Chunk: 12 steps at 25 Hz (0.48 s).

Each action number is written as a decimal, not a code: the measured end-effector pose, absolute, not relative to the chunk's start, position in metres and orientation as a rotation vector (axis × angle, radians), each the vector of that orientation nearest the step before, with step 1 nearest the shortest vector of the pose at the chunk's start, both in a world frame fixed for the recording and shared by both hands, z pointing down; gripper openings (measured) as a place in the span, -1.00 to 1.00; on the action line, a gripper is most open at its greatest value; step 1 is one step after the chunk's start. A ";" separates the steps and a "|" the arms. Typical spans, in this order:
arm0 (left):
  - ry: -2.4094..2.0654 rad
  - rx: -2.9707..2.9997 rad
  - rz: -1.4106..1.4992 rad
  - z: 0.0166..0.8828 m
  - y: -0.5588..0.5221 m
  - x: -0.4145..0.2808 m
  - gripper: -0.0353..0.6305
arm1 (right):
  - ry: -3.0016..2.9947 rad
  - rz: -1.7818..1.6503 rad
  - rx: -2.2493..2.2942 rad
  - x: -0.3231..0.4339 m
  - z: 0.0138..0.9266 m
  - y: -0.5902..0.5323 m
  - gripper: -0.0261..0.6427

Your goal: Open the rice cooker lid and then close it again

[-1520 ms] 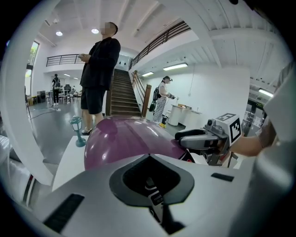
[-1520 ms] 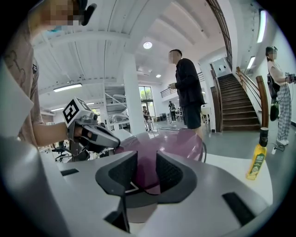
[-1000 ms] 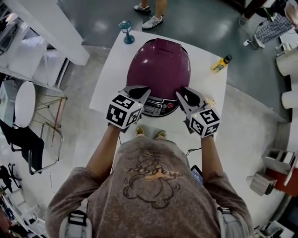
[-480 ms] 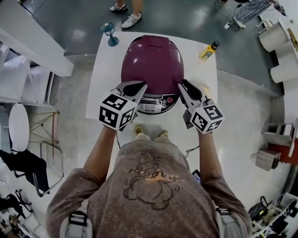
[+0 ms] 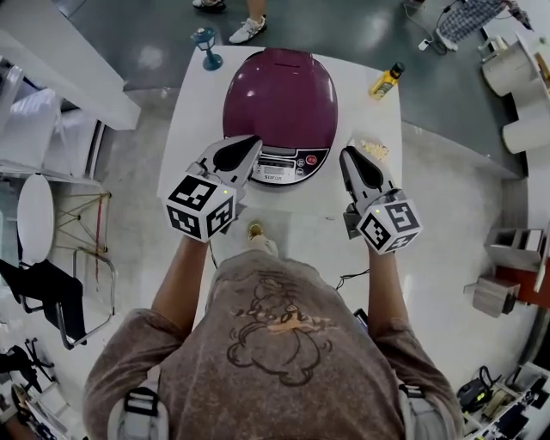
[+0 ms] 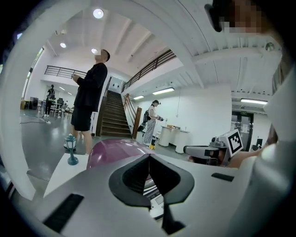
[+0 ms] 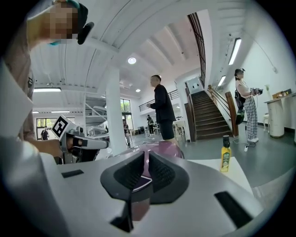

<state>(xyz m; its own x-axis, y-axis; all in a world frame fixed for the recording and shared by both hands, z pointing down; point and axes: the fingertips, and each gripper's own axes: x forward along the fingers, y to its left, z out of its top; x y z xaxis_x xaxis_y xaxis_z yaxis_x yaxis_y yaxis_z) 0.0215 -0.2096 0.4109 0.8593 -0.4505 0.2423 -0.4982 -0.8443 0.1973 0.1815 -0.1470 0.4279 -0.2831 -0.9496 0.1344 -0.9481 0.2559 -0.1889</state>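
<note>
A purple rice cooker [image 5: 279,94] stands on the white table [image 5: 193,129] with its lid down and its silver control panel [image 5: 288,163] facing me. My left gripper [image 5: 249,142] hovers just off the cooker's front left, shut and empty. In the left gripper view the cooker [image 6: 111,150] lies beyond the closed tips of the left gripper [image 6: 149,155]. My right gripper [image 5: 348,153] hangs to the right of the panel, clear of the cooker. Its jaws have just been closing with nothing between them. In the right gripper view the right gripper [image 7: 144,152] shows only a thin slit before the cooker [image 7: 164,147].
A yellow bottle [image 5: 385,82] stands at the table's far right corner and a teal lantern [image 5: 206,47] at its far left. A small pale item [image 5: 371,148] lies just beyond the right gripper. A person's legs [image 5: 249,17] stand past the table. Shelving and chairs crowd the left.
Both grippers have drawn back from the cooker's front edge toward me and risen. The right jaws have narrowed. The cooker's lid stays down.
</note>
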 end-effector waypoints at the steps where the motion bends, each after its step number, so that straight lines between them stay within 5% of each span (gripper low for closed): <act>1: -0.733 2.779 0.248 0.409 -0.204 0.019 -0.83 | 2.489 -0.357 -1.872 0.181 0.428 -0.141 -0.84; 12: -0.854 2.724 0.097 0.427 -0.140 -0.003 -0.83 | 2.495 -0.356 -1.865 0.172 0.446 -0.074 -0.91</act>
<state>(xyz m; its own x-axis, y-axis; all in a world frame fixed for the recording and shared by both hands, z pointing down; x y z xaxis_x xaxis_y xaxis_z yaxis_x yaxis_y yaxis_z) -0.0034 -0.1397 0.4273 0.8225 -0.5493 0.1476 -0.5684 -0.7844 0.2482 0.1715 -0.0738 0.4460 -0.2923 -0.9474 0.1302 -0.9461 0.2666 -0.1840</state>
